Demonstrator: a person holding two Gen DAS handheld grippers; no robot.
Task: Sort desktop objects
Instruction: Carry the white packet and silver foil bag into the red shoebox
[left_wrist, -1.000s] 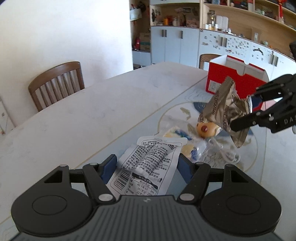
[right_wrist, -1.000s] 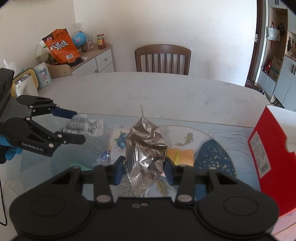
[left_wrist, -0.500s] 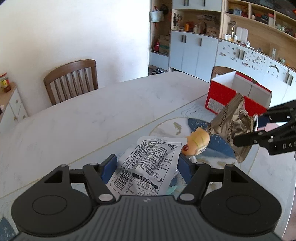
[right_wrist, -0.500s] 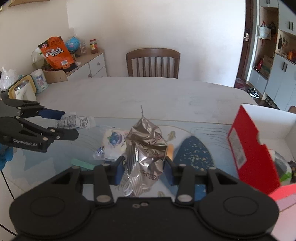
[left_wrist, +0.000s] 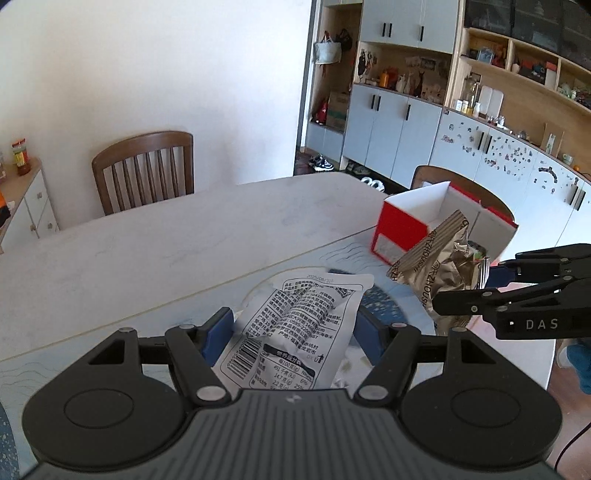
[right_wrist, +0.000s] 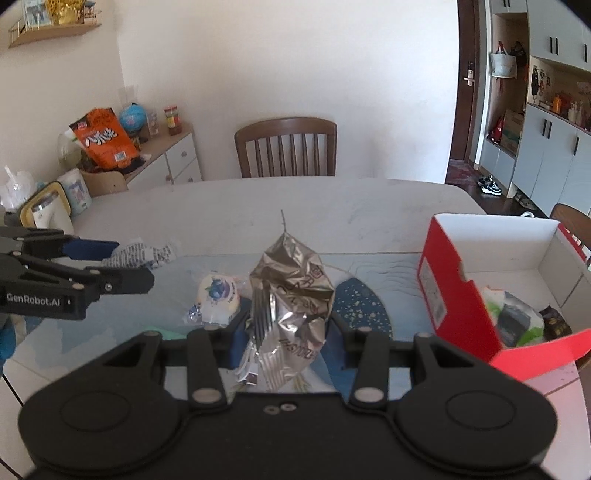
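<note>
A pale, marble-look dining table (right_wrist: 314, 206) with rounded corners fills the middle of both views; its far half is bare. On the near half lies a light blue mat (right_wrist: 369, 264) printed with wavy lines and a dark blue speckled shape. A small round wrapped snack (right_wrist: 218, 299) with a blue picture on its wrapper rests on the mat, left of centre. At the right end of the table stands an open red cardboard box (right_wrist: 448, 295) with a white inside, its flap (right_wrist: 546, 354) folded outward; a few small packets lie in its bottom.
</note>
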